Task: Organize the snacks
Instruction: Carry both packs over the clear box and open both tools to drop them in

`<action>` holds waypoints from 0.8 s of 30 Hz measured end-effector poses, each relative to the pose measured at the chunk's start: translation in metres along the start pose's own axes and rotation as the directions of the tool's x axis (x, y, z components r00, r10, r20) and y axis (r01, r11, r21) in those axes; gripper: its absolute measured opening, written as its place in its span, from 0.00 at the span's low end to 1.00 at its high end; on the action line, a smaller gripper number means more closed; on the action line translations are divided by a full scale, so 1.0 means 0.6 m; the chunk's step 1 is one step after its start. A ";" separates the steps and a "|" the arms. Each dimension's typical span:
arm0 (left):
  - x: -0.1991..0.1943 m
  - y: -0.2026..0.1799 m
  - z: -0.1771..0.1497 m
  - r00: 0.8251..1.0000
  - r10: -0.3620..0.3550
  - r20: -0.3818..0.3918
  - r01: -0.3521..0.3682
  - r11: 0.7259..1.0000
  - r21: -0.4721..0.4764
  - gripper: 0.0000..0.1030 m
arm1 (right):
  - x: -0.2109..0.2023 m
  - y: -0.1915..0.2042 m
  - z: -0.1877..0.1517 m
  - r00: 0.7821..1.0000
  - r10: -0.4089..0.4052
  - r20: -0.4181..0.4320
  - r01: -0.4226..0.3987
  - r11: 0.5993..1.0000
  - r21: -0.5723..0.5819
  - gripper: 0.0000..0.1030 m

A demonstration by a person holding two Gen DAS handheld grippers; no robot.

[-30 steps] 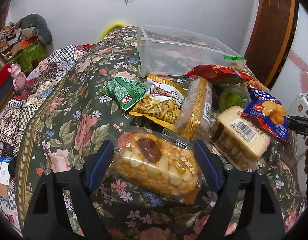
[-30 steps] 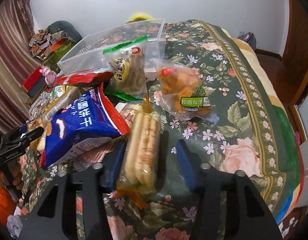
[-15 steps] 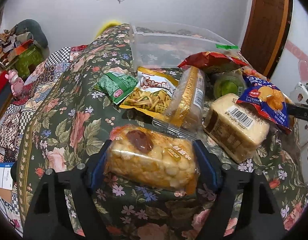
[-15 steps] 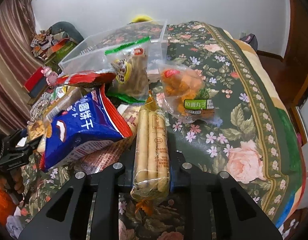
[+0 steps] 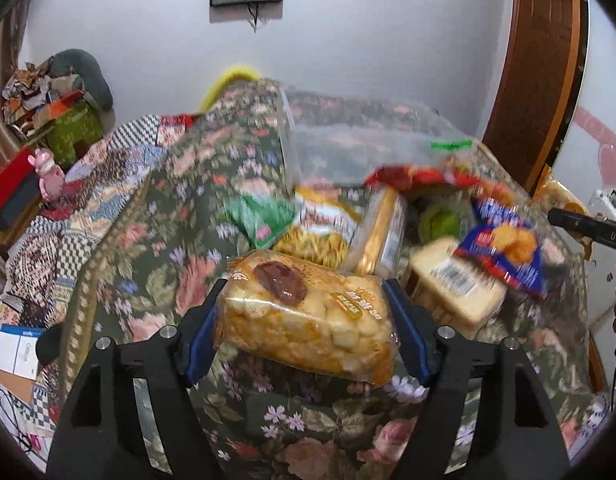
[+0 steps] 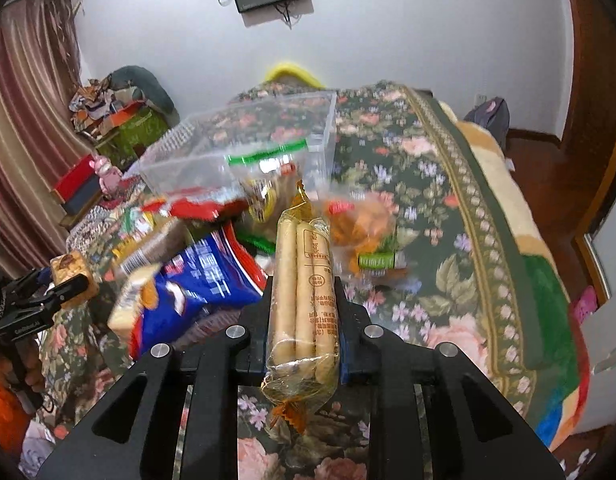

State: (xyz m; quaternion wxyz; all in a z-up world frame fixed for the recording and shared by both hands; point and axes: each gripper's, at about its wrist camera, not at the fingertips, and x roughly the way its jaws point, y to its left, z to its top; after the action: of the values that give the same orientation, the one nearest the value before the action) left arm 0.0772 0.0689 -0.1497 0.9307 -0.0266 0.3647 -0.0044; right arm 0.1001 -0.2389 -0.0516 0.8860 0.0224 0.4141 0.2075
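My left gripper (image 5: 304, 328) is shut on a clear pack of yellow puffed cakes (image 5: 308, 316) and holds it above the floral bedspread. My right gripper (image 6: 304, 320) is shut on a long pack of biscuit sticks (image 6: 304, 292), lifted off the bed. An empty clear plastic bin (image 5: 364, 140) stands beyond the snack pile; it also shows in the right wrist view (image 6: 244, 140). The left gripper with its pack shows at the left of the right wrist view (image 6: 70, 280).
A pile of snacks lies between grippers and bin: a blue bag (image 6: 204, 284), a red bag (image 5: 420, 178), a green pack (image 5: 264, 216), a noodle-snack bag (image 5: 320, 228), a bread loaf (image 5: 452, 284), an orange pack (image 6: 364, 228). The bed edge (image 6: 508, 216) runs along the right.
Both grippers have closed on their packs and lifted them off the bed. The views are tilted up toward the bin.
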 end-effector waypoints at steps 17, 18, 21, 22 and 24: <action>-0.020 -0.040 0.169 0.985 -0.048 0.163 0.047 0.999 0.012 0.73 | -0.006 0.054 0.116 0.982 0.046 0.181 -0.026 0.994 -0.111 0.20; -0.015 -0.041 0.179 0.985 -0.051 0.165 0.050 0.999 0.008 0.73 | -0.002 0.056 0.122 0.982 0.047 0.185 -0.026 0.993 -0.114 0.20; 0.004 -0.041 0.204 0.985 -0.054 0.167 0.055 0.998 -0.003 0.73 | 0.011 0.059 0.142 0.979 0.055 0.198 -0.031 0.992 -0.121 0.20; 0.012 -0.041 0.213 0.985 -0.050 0.166 0.051 0.999 -0.007 0.73 | 0.017 0.060 0.151 0.978 0.057 0.201 -0.033 0.992 -0.123 0.20; 0.025 -0.042 0.227 0.985 -0.047 0.163 0.050 0.999 -0.014 0.73 | 0.025 0.059 0.161 0.977 0.058 0.206 -0.033 0.992 -0.124 0.20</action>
State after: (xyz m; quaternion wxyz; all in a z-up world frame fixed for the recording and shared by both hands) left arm 0.1808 0.0496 -0.0587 0.9567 -0.0441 0.2868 -0.0218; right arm 0.1680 -0.1880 0.0088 0.9193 0.0004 0.3049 0.2487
